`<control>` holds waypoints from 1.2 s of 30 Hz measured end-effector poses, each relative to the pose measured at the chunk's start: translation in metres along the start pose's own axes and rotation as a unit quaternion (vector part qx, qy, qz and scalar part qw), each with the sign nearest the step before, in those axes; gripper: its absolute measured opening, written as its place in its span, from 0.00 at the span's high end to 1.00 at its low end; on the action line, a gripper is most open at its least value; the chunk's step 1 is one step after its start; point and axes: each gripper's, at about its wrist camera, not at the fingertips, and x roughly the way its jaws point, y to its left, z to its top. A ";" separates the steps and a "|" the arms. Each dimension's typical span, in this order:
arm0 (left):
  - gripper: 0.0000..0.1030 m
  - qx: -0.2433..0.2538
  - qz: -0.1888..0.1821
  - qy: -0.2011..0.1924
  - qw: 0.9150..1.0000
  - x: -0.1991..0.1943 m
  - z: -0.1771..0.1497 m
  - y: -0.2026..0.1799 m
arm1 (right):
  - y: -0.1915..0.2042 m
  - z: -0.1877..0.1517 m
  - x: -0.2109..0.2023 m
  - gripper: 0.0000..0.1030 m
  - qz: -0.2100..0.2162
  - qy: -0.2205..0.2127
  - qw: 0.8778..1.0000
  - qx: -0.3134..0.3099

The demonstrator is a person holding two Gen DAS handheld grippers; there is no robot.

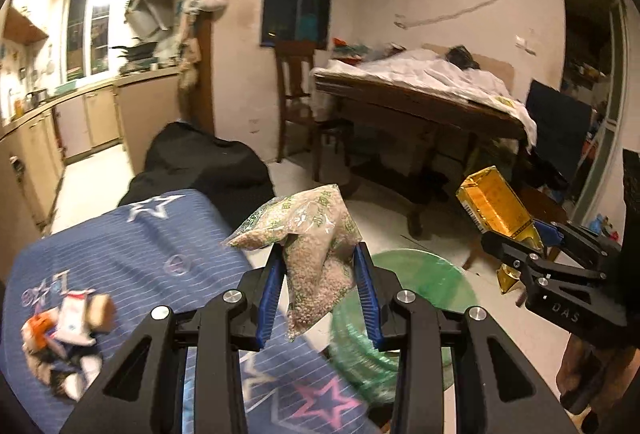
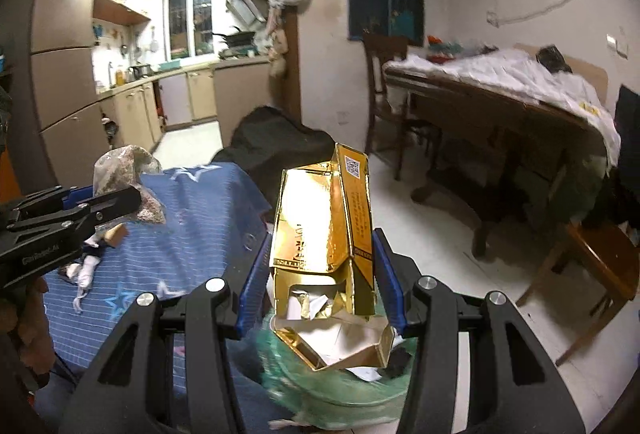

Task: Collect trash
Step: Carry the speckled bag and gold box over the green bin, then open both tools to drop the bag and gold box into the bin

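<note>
Blue star-print cloth (image 1: 132, 246) over the surface, green bin (image 1: 420, 286) beside it. My left gripper (image 1: 320, 282) pinches a soft, light grain bag (image 1: 312, 234) mid-body; right gripper (image 2: 322, 270) clamps a flimsy, crushable gold carton (image 2: 320, 218), both held above the bin

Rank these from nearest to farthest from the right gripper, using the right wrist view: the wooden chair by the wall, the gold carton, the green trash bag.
1. gold carton, clamped in the right gripper.
2. green trash bag, just below the fingers.
3. wooden chair, far back by the wall, left of the table.
</note>
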 end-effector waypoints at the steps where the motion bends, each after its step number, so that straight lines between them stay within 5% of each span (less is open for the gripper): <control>1: 0.64 0.003 -0.005 0.006 1.000 0.011 0.003 -0.005 | -0.008 0.000 0.004 0.54 0.000 0.009 1.000 0.007; 13: 0.65 0.004 -0.088 0.135 0.987 0.145 0.009 -0.030 | -0.071 -0.016 0.060 0.54 0.017 0.115 0.990 0.081; 23: 0.65 0.008 -0.107 0.228 0.968 0.228 -0.014 -0.038 | -0.080 -0.035 0.086 0.54 0.024 0.161 0.982 0.094; 36: 0.64 0.008 -0.106 0.243 0.964 0.250 -0.033 -0.060 | -0.095 -0.047 0.097 0.53 0.025 0.182 0.978 0.101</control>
